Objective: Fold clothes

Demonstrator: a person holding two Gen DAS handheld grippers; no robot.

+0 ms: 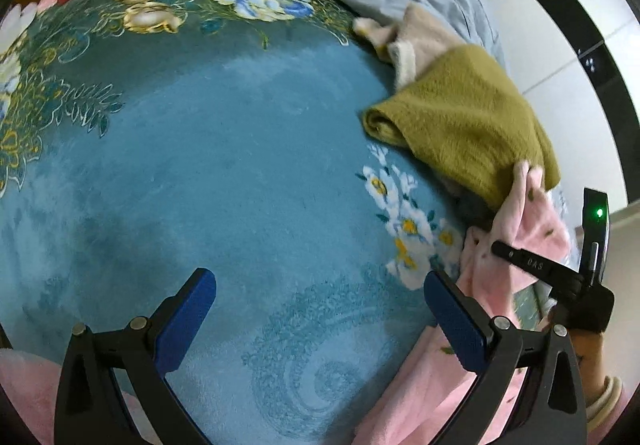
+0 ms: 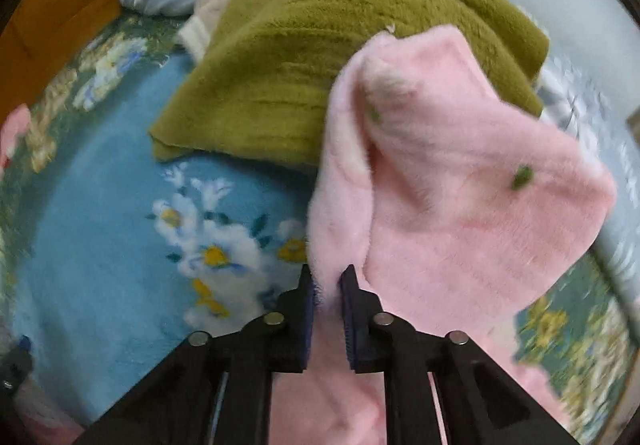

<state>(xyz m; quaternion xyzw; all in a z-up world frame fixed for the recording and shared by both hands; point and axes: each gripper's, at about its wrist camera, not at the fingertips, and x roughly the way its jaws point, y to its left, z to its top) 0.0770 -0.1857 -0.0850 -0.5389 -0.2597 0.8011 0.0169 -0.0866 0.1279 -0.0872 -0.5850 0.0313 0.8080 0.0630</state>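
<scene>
Right wrist: pink garment seemingly between jaws

Perhaps four garments, two hand-held grippers

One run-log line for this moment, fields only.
left gripper: open, empty, over blue floral blanket | right gripper: shut on pink fleece garment | olive garment: lying behind | fold: not yet done

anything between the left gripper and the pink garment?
Nothing visible. The left gripper hovers open over bare blue blanket; the pink garment lies just to its right, past the right finger, already clamped by the right gripper. The olive garment sits beyond, not between.
</scene>
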